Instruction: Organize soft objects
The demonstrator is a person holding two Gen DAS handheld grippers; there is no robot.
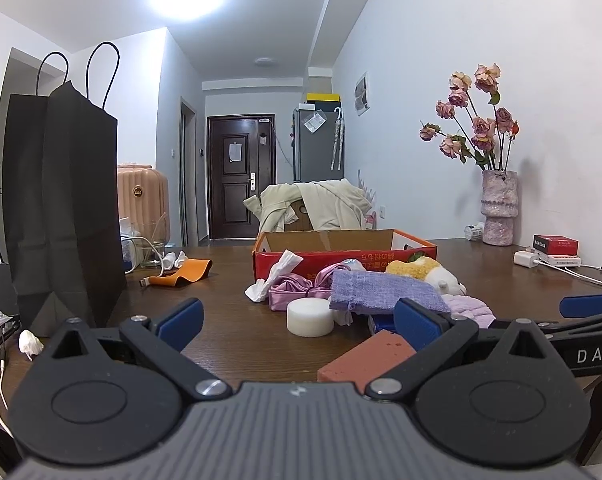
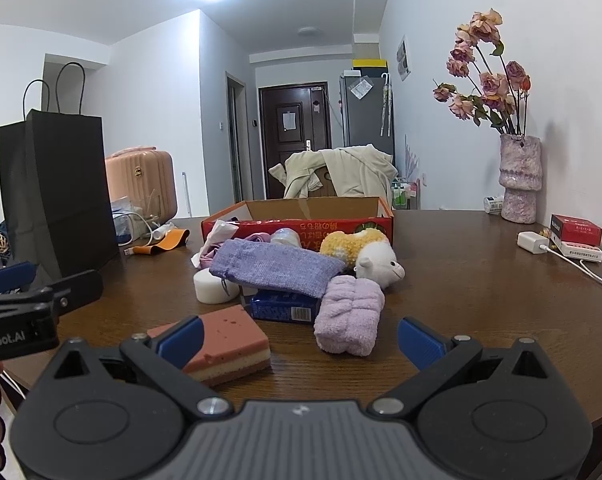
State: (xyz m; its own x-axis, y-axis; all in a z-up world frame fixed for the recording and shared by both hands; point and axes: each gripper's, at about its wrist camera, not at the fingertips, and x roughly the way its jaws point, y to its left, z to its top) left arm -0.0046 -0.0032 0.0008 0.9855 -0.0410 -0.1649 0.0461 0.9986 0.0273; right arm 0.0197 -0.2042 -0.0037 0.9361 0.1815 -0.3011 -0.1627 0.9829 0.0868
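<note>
A pile of soft things lies before a red cardboard box: a purple drawstring pouch, a yellow-and-white plush sheep, a lilac folded towel, a white foam disc, a layered pink sponge and a pink satin bow. My right gripper is open and empty, just short of the towel and sponge. My left gripper is open and empty, near the foam disc and sponge.
A tall black paper bag stands at the left. A vase of dried roses, a charger with cable and red packets sit at the right by the wall. An orange strap and crumpled tissue lie on the wooden table.
</note>
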